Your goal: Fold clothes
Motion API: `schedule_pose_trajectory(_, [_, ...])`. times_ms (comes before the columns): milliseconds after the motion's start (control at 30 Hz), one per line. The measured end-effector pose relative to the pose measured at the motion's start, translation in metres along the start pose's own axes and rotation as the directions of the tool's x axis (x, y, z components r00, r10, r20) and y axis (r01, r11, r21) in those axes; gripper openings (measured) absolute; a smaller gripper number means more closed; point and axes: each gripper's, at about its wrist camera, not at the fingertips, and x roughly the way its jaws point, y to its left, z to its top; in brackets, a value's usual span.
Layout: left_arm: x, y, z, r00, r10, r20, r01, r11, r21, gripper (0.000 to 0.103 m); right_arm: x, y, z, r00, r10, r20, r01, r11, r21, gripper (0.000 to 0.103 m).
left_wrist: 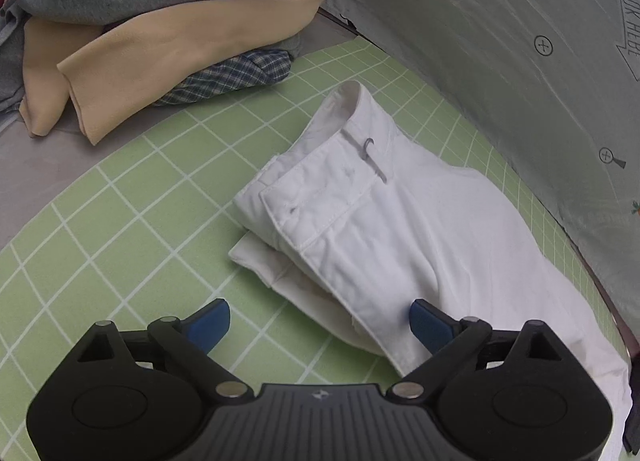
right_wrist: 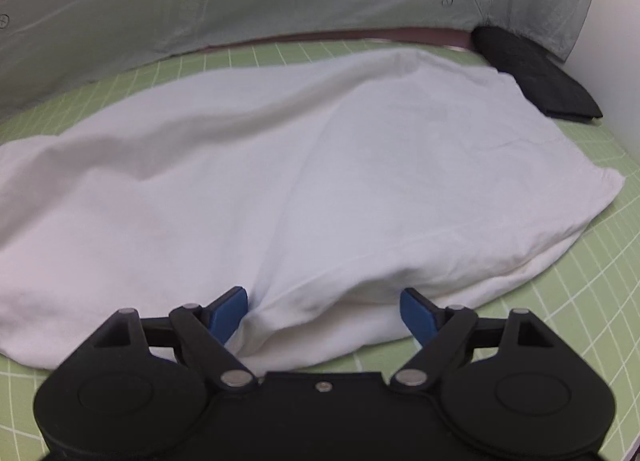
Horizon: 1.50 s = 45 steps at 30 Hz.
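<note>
Both tongs, left & right, spread, holding nothing; white trousers lie halved btwn folds. Next we pinch an end & fold over.

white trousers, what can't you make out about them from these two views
- Left wrist view: the white trousers run off the lower right edge, so the leg ends are cut off; the left gripper hides the near edge.
- Right wrist view: the waistband is out of frame at left; the right gripper covers the near hem.
- Layers underneath: hidden by the top fabric.

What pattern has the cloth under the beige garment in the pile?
A dark blue and white check: the plaid cloth, seen best in the left wrist view.
</note>
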Motion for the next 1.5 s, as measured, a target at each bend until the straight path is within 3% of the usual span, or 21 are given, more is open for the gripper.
schedule_pose_trajectory(200, [0.020,0.001,0.007,1.000,-0.016,-0.021,0.015,0.999,-0.037,0.101,0.012,-0.008,-0.006,1.000,0.013,-0.012,-0.012,0.998,0.060,0.100])
schedule_pose_trajectory(567, [0.028,0.006,0.004,0.999,-0.036,0.033,0.038,0.997,-0.060,0.103,0.010,-0.011,-0.011,1.000,0.018,0.011,-0.019,0.996,0.086,0.101])
schedule_pose_trajectory(633, [0.028,0.007,0.005,0.997,-0.056,0.053,0.059,0.997,-0.056,0.093,0.008,-0.012,-0.010,1.000,0.024,0.005,-0.024,0.996,0.090,0.101])
schedule_pose_trajectory(667, [0.028,0.007,0.005,0.996,-0.072,0.055,0.074,0.996,-0.047,0.072,0.007,-0.013,-0.010,1.000,0.027,0.002,-0.027,0.995,0.093,0.101])
schedule_pose_trajectory(733, [0.026,0.002,0.004,0.995,-0.080,0.063,0.081,0.997,-0.020,0.057,0.004,-0.015,-0.009,0.999,0.034,0.005,-0.035,0.994,0.099,0.100])
schedule_pose_trajectory(800, [0.021,-0.005,0.004,0.993,-0.091,0.081,0.088,0.995,0.041,0.028,-0.002,-0.019,-0.008,0.999,0.045,0.020,-0.047,0.993,0.107,0.100])
schedule_pose_trajectory(867, [0.014,-0.014,0.005,0.991,-0.092,0.095,0.082,0.991,0.102,0.020,-0.010,-0.024,-0.007,0.997,0.061,0.047,-0.067,0.991,0.119,0.099])
schedule_pose_trajectory(967, [0.000,-0.028,0.006,0.987,-0.099,0.130,0.077,0.983,0.167,0.017,-0.024,-0.035,-0.005,0.992,0.086,0.090,-0.098,0.985,0.139,0.099])
schedule_pose_trajectory(1100, [-0.030,-0.063,-0.003,0.967,-0.131,0.217,0.062,0.952,0.298,0.016,-0.038,-0.055,-0.001,0.987,0.091,0.131,-0.113,0.978,0.176,0.099])
schedule_pose_trajectory(1267, [-0.060,-0.121,-0.027,0.932,-0.217,0.291,0.065,0.888,0.456,0.016,-0.044,-0.094,0.005,0.986,0.085,0.146,-0.116,0.969,0.218,0.099])
schedule_pose_trajectory(1400, [-0.066,-0.171,-0.059,0.914,-0.296,0.279,0.098,0.826,0.555,0.015,-0.043,-0.130,0.008,0.987,0.071,0.143,-0.102,0.969,0.223,0.099])
schedule_pose_trajectory(1500, [-0.056,-0.207,-0.091,0.915,-0.348,0.202,0.173,0.793,0.584,0.014,-0.040,-0.159,0.012,0.989,0.058,0.139,-0.089,0.970,0.228,0.099])
